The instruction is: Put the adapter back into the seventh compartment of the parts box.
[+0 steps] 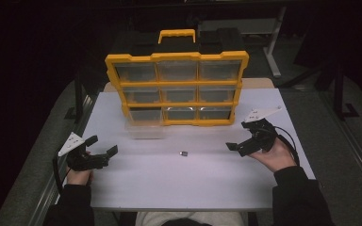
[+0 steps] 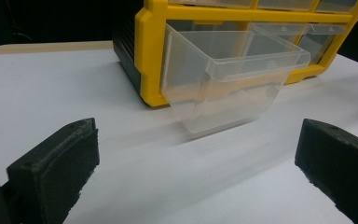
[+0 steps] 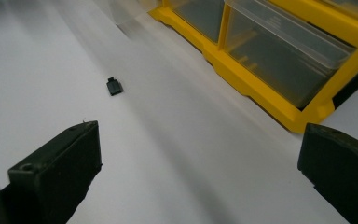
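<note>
Black part: small dark piece (image 1: 184,153) lying alone on the white bench (image 1: 136,188), about mid-way across and nearer the front edge than the organiser; in the right gripper view (image 3: 114,87) it looks blocky with a short tab, matte, too small to identify further.
Clear drawer: transparent plastic drawer (image 2: 223,79) pulled out of the bottom-left slot, still hooked at the cabinet's lower left corner, tilted forward with its front on the bench; it looks hollow and empty.
Step in hand: judged, picking up the black part to drop it into the clear drawer.
How to do it well: bring the right tool over the part from the bench's right side, jaws straddling it, lower until the tips nearly meet the bench, then close slowly; the piece is tiny and flat, so a fast pinch could flick it away. The left tool could steady the drawer, which looks light and likely to slide.
Right tool: right tool (image 1: 245,143) jaws wide apart, holding nothing, near the right edge, aimed at the part.
Left tool: left tool (image 1: 101,153) jaws wide apart, empty, near the left edge, facing the drawer.
Organiser: yellow-framed cabinet (image 1: 176,89) of nine clear drawers, upright at the back edge.
</note>
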The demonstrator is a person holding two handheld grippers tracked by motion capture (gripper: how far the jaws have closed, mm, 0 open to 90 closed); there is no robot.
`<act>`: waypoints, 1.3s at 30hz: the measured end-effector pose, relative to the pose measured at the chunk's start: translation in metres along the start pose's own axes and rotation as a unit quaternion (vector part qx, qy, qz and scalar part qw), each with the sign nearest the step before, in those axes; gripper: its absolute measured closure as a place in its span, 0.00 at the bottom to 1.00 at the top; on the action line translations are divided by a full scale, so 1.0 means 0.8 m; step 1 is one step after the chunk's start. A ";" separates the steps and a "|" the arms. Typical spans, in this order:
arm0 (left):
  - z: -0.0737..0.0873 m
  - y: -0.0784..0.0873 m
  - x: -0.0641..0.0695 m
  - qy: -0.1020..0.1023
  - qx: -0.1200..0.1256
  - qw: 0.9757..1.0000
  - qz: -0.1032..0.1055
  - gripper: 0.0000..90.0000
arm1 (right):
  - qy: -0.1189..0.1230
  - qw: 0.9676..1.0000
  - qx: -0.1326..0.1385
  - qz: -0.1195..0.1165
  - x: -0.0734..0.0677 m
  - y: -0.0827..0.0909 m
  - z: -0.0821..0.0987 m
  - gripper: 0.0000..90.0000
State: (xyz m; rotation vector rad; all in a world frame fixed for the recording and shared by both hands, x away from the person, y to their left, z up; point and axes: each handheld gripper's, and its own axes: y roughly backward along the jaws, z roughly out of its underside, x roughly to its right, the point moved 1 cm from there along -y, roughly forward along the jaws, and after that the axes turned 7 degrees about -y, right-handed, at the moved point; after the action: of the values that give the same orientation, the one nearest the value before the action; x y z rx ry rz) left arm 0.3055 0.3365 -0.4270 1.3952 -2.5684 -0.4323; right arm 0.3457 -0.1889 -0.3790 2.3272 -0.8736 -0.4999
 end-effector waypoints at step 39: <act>-0.001 0.003 -0.001 -0.001 0.014 1.000 -0.008 0.00 | 0.074 0.996 -0.043 -0.040 -0.033 -0.056 -0.081 0.00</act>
State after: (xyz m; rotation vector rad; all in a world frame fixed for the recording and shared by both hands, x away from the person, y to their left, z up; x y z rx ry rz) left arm 0.3047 0.3384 -0.4258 1.4273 -2.5760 -0.4008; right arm 0.3814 -0.1176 -0.3559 2.2941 -0.6786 -0.3835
